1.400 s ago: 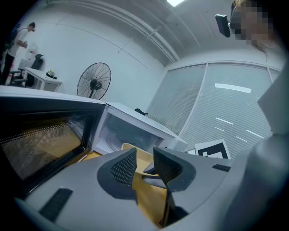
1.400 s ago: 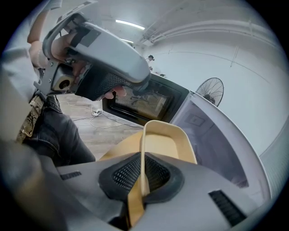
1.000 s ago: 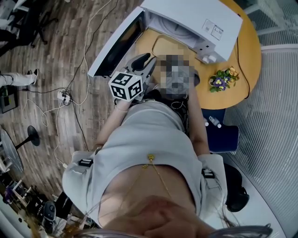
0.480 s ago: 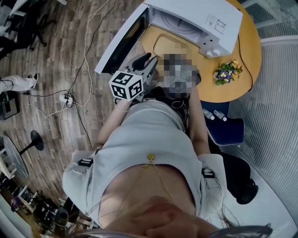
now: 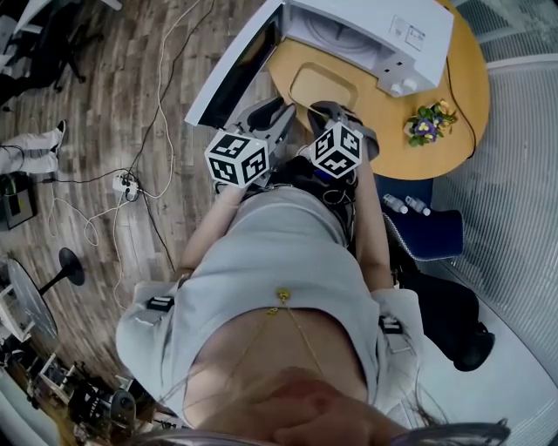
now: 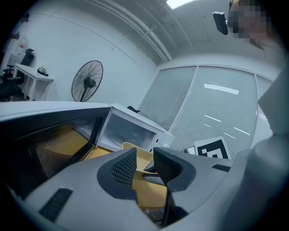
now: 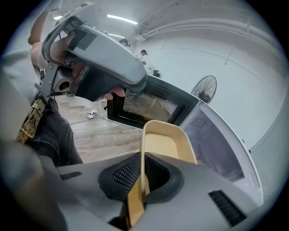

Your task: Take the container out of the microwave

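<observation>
container [image 7: 165, 143]: shallow cream tray, outside the microwave [image 5: 366, 26], just in front of its open cavity, above the yellow desk [image 5: 397, 170]; resting or lifted, not possible to tell. pinched at the near rim by the right gripper [image 7: 141, 176], jaws clenched on the thin wall. left gripper [image 6: 144, 164] just beside, jaws released, grasping nothing. looks like light, stiff plastic, smooth and probably a little slippery; seems empty. better to take the rim deep between the jaws, keep level, and support the opposite edge in case of tilting.
</observation>
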The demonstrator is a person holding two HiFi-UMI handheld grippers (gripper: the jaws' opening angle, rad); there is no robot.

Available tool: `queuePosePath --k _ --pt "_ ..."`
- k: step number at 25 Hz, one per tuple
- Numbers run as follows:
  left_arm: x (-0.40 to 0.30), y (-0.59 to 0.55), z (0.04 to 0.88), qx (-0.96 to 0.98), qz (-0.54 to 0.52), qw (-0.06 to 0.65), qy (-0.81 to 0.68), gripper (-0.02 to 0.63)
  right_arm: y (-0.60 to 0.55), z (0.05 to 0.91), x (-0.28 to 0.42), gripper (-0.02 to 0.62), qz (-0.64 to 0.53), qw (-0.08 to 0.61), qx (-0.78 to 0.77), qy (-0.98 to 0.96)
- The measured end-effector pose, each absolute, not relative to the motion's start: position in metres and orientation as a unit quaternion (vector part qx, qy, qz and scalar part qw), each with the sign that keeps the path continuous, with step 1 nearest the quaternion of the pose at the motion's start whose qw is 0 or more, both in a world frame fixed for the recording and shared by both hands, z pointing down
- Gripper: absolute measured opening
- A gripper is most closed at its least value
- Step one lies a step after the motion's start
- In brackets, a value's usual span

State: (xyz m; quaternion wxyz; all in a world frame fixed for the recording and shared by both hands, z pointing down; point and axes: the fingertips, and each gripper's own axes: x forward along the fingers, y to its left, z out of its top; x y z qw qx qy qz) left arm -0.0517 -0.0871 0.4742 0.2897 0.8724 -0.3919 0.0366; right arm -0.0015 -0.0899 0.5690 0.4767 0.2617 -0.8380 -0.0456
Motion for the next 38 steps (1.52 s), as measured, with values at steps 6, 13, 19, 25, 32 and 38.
queuePosePath --k 6,13,19,25,32,38 --pt "-0.057 -0.069 0.475 0.877 0.041 0.290 -0.381 0.118 -0.072 0.568 -0.006 0.032 -0.040 0.474 0.275 -0.836" --pt "-0.063 -0.042 0.479 0.882 0.049 0.288 -0.369 0.118 -0.051 0.566 -0.013 0.032 -0.045 0.475 0.289 -0.830" --pt "-0.067 -0.030 0.483 0.883 0.053 0.283 -0.370 0.118 -0.037 0.567 -0.018 0.032 -0.047 0.471 0.298 -0.829" --pt "-0.065 -0.025 0.482 0.887 0.054 0.276 -0.366 0.118 -0.032 0.563 -0.018 0.032 -0.052 0.471 0.307 -0.826" --pt "-0.058 -0.025 0.484 0.892 0.058 0.269 -0.359 0.118 -0.035 0.563 -0.009 0.032 -0.058 0.476 0.316 -0.819" --pt "-0.054 -0.028 0.484 0.894 0.062 0.267 -0.355 0.118 -0.038 0.563 -0.008 0.031 -0.058 0.475 0.317 -0.819"
